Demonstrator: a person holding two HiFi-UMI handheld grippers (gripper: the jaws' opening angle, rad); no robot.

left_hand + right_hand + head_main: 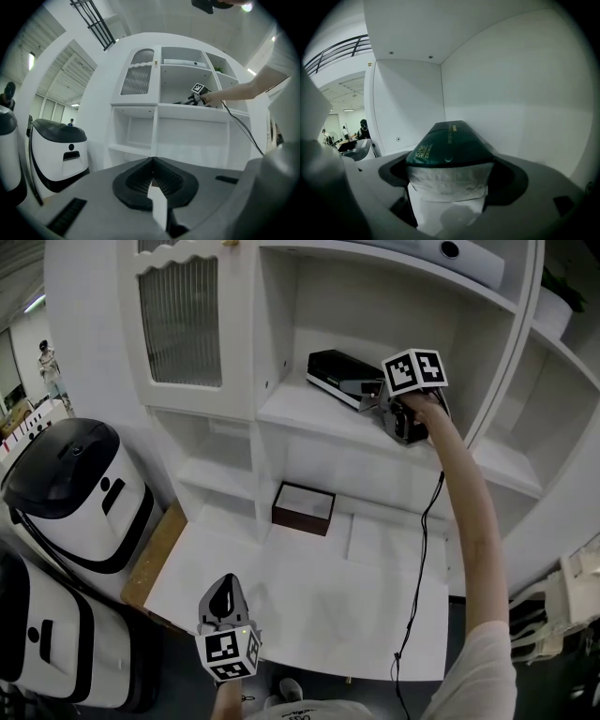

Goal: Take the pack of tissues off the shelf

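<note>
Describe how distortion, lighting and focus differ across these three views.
Head view: even, soft light; the shelf unit's straight edges bow outward. Left gripper view: heavy fisheye, black corners, a ceiling lamp blown out, the left gripper blurred up close. Right gripper view: black vignette; the pack of tissues reads clearly, with a shadow on its near white end.

The right arm (466, 512) is stretching up and forward with the right gripper (379, 401) clasping the pack (449, 146) between wide-set jaws, while the left gripper (222, 600) is hanging low by the body (jaws pressed together, empty), pointing roughly level.
</note>
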